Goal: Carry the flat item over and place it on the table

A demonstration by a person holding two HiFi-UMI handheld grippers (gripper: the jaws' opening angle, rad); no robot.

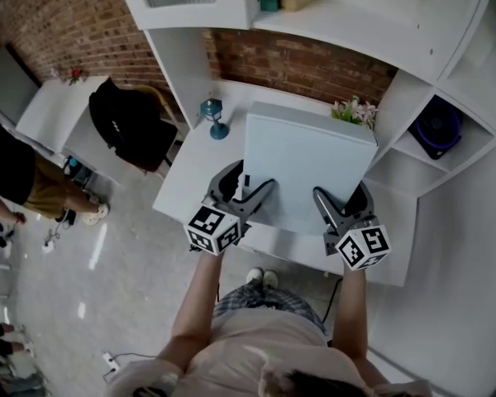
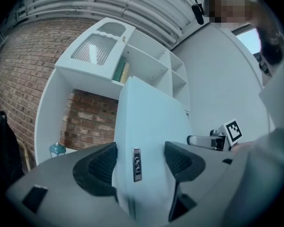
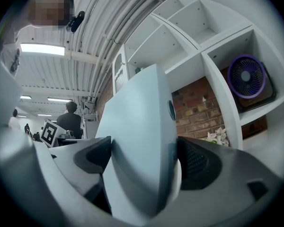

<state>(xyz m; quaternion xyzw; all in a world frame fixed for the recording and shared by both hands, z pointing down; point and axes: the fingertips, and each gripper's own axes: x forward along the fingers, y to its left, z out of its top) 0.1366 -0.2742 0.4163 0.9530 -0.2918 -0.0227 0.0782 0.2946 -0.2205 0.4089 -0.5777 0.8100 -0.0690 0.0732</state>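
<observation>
Left gripper (image 1: 250, 187): I see jaws clamped on panel (image 1: 310, 160).
Right gripper (image 1: 342, 202): clamped likewise.
Table (image 1: 182, 180): mostly hidden behind panel.

light: bright, even, cool white | source: ceiling strip lights (image 3: 42, 48) blown out in my right gripper view | glare: pale streaks on the floor (image 1: 95, 242) | shadows: soft, faint | blur: flat item (image 2: 149, 126) and my jaws soft up close | edges: fisheye bending, black corners in both gripper views
</observation>
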